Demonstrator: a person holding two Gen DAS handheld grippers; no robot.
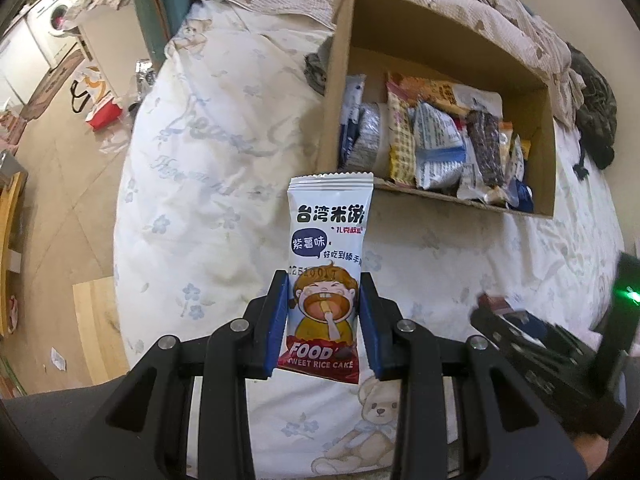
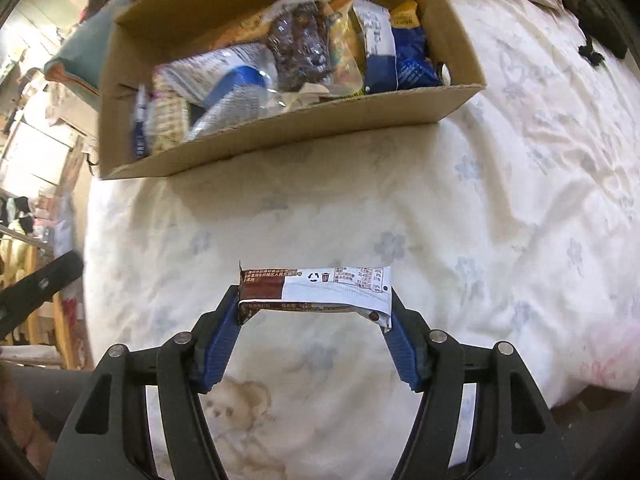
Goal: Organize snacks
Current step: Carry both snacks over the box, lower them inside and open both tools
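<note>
My left gripper [image 1: 324,300] is shut on a white rice cake packet [image 1: 326,256] with a cartoon child, held upright above the bed, short of the box. My right gripper [image 2: 314,300] is shut on a brown and white snack bar [image 2: 316,290], held crosswise by its two ends above the bed. A cardboard box [image 1: 432,196] holds several snack packets; it also shows in the right wrist view [image 2: 304,128], ahead of the bar. The right gripper shows blurred at the lower right of the left wrist view [image 1: 532,336].
The box sits on a bed with a white floral quilt [image 1: 224,168]. A crumpled patterned blanket [image 1: 500,4] and dark clothing [image 1: 596,112] lie behind the box. The bed's left edge drops to a floor with bags and a washing machine [image 1: 56,28].
</note>
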